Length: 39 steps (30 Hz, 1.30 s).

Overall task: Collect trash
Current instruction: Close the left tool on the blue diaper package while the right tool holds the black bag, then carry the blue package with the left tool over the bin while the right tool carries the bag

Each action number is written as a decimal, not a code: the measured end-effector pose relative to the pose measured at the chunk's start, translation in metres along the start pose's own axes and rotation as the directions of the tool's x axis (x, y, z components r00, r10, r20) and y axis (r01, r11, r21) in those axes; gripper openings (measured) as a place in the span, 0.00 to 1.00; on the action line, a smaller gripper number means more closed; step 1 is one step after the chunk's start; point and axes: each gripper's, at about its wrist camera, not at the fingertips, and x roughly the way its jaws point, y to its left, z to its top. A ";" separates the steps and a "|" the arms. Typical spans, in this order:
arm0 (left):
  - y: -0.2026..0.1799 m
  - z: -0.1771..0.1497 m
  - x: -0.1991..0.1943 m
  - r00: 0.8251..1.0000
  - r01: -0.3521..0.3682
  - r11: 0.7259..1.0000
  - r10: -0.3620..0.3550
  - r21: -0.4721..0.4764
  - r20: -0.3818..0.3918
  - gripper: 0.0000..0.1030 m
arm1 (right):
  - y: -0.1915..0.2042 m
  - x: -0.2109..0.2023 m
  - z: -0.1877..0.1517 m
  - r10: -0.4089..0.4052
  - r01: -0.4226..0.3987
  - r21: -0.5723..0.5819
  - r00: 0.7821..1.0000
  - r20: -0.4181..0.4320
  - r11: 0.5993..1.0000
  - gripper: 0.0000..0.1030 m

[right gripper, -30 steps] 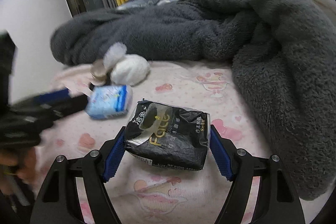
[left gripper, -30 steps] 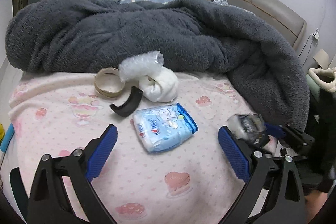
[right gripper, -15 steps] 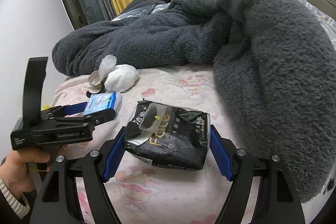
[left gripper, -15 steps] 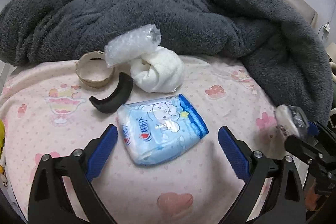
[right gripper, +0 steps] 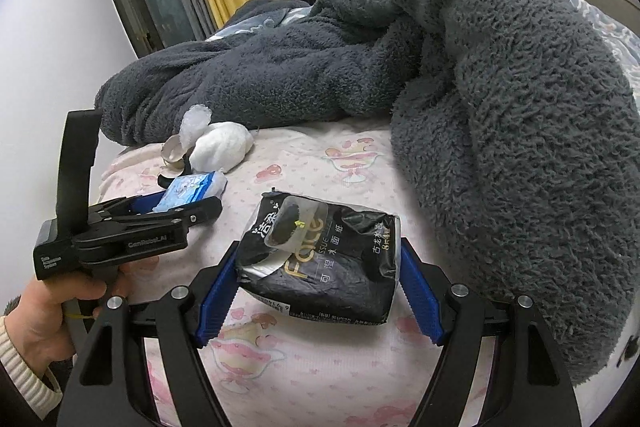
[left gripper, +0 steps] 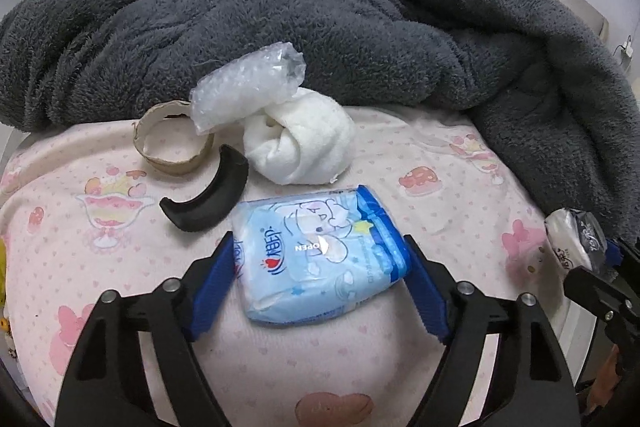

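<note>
So right tongs (right gripper: 318, 291) pinching crinkly black tissue pack (right gripper: 320, 263) | left tongs (left gripper: 320, 283) closing around, maybe gripping, soft blue wipes pack (left gripper: 320, 255) | brown cardboard ring (left gripper: 172, 143), black curved piece (left gripper: 208, 199), bubble wrap wad (left gripper: 248, 87) lying uncollected on pink bed sheet (left gripper: 440, 163)

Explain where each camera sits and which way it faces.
Left wrist: on the left gripper, facing along the bed toward the grey blanket; its fingers flank the blue tissue pack.
Right wrist: on the right gripper, facing the blanket; its fingers clamp the black tissue pack; left hand shows.
Shared: both packs, white towel.
</note>
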 end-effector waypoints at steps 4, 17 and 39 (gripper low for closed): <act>0.002 -0.005 -0.012 0.999 0.028 1.000 -0.028 0.012 0.016 0.77 | 0.004 0.002 0.000 0.001 -0.001 -0.002 1.000 -0.005 1.000 0.74; 0.022 -0.021 -0.066 0.998 0.032 0.998 -0.035 0.050 0.056 0.77 | 0.036 -0.002 0.003 0.068 -0.068 0.022 0.998 0.004 0.997 0.74; 0.141 -0.046 -0.135 0.991 -0.079 0.995 0.085 -0.061 0.103 0.77 | 0.175 0.022 0.029 0.187 -0.188 -0.116 0.982 -0.018 0.975 0.74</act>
